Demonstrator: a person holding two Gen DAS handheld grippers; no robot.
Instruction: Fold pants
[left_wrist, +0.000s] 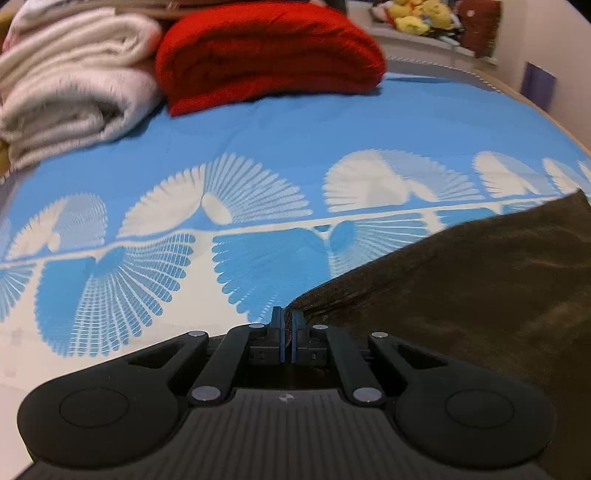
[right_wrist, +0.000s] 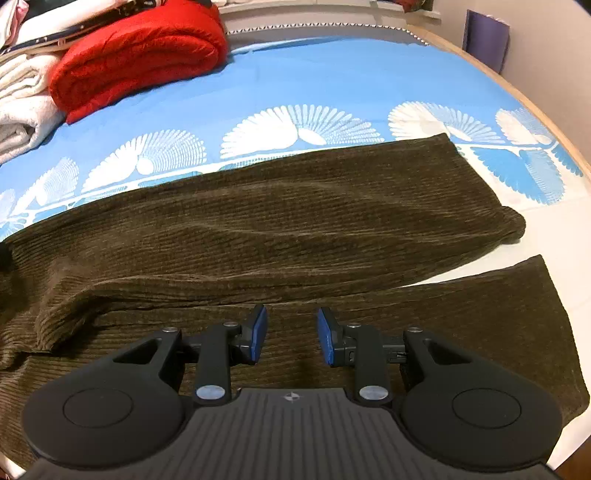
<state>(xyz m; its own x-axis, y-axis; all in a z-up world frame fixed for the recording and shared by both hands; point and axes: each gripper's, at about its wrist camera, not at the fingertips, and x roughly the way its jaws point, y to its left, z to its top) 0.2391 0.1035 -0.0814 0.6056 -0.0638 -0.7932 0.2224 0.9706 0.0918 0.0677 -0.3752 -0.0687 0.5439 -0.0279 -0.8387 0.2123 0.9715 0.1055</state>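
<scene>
Dark olive corduroy pants lie spread on the blue and white bed cover, both legs running to the right, the far leg partly over the near one. My right gripper is open and empty, just above the near leg. In the left wrist view the pants fill the lower right. My left gripper is shut on the pants' edge at their left corner, with a sliver of cloth between the blue pads.
A folded red blanket and folded white blankets sit at the back left of the bed. Yellow plush toys lie on a ledge behind. The bed's wooden edge curves along the right.
</scene>
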